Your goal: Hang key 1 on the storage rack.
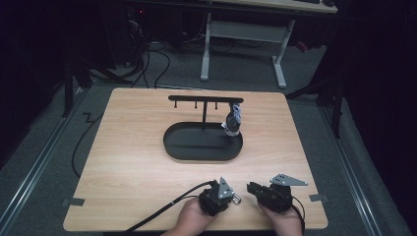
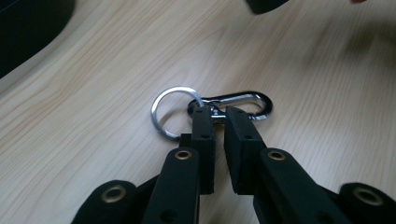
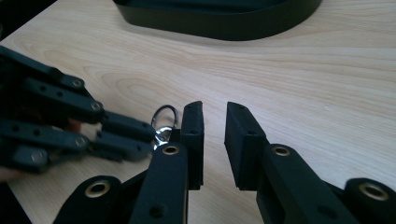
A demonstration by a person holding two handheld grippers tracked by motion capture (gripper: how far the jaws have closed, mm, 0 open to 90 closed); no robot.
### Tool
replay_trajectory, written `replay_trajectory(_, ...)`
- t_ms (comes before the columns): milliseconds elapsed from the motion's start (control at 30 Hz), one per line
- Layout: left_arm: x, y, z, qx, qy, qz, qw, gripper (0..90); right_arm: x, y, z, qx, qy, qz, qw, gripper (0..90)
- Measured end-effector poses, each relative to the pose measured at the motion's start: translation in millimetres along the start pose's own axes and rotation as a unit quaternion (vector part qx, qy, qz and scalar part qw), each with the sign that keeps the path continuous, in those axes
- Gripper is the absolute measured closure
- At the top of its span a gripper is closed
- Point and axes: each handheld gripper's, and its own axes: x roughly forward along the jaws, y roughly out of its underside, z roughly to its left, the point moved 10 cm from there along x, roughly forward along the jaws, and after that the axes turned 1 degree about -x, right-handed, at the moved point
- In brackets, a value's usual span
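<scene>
While the left gripper pinches the carabiner keyring at the table's near edge, well short of the hook stand, hanging remains; right gripper stands parted, empty, just beside it.

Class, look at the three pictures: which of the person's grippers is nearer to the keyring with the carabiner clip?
The left gripper: its jaws are closed on the keyring where it joins the carabiner clip. The right gripper waits just beside it, jaws apart and empty.
</scene>
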Motion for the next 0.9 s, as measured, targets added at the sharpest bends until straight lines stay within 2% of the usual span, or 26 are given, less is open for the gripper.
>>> replay_trajectory(100,13.2,-12.2,-8.8,0.009,0.007,0.004,0.9999,82.6,-4.3,0.4,-8.2,0.011,0.005,-0.004,0.9999,77.9)
replay_trajectory(233,8.0,-9.8,-5.4,0.013,0.004,-0.007,0.9999,82.1,-5.7,0.4,-11.1,0.016,0.005,-0.006,0.9998,77.5)
replay_trajectory(333,-4.9,2.5,9.1,-0.002,-0.008,-0.011,0.9999,80.9,-5.4,2.5,-9.9,0.014,0.001,0.001,0.9999,77.2)
replay_trajectory(500,-44.1,30.1,48.6,-0.038,-0.045,-0.027,0.9979,78.4,-1.0,3.5,-8.6,0.013,-0.002,0.009,0.9999,76.1)
replay_trajectory(533,-63.7,45.2,68.7,-0.052,-0.067,-0.032,0.9959,76.6,0.4,4.3,-8.0,0.013,-0.002,0.011,0.9999,75.5)
replay_trajectory(567,-63.7,45.2,68.7,-0.052,-0.067,-0.032,0.9959,76.2,0.4,4.3,-8.0,0.013,-0.002,0.011,0.9999,75.5)
replay_trajectory(600,-76.4,56.3,82.2,-0.063,-0.082,-0.033,0.9941,76.2,1.0,4.8,-7.8,0.015,-0.002,0.011,0.9998,75.3)
replay_trajectory(633,-94.1,72.8,101.1,-0.078,-0.103,-0.032,0.9912,75.1,2.2,5.8,-8.5,0.015,0.0,0.013,0.9998,74.9)
replay_trajectory(667,-94.1,72.8,101.1,-0.078,-0.103,-0.032,0.9912,74.4,2.2,5.8,-8.5,0.015,0.0,0.013,0.9998,74.9)
replay_trajectory(733,-119.2,93.2,123.8,-0.094,-0.126,-0.034,0.987,73.7,3.4,6.7,-9.1,0.015,0.001,0.016,0.9998,73.9)
replay_trajectory(767,-127.3,99.5,131.1,-0.098,-0.133,-0.035,0.9856,73.1,4.5,7.4,-10.4,0.015,0.004,0.018,0.9997,73.4)
replay_trajectory(833,-150.7,116.9,154.1,-0.111,-0.159,-0.038,0.9803,69.8,6.0,8.8,-12.0,0.017,0.006,0.022,0.9996,72.2)
replay_trajectory(867,-157.6,121.7,161.3,-0.119,-0.167,-0.043,0.9778,66.7,6.5,9.4,-12.3,0.019,0.007,0.023,0.9995,71.2)
replay_trajectory(900,-166.0,127.8,170.0,-0.133,-0.178,-0.051,0.9737,63.6,6.9,9.7,-12.8,0.017,0.008,0.024,0.9995,70.1)
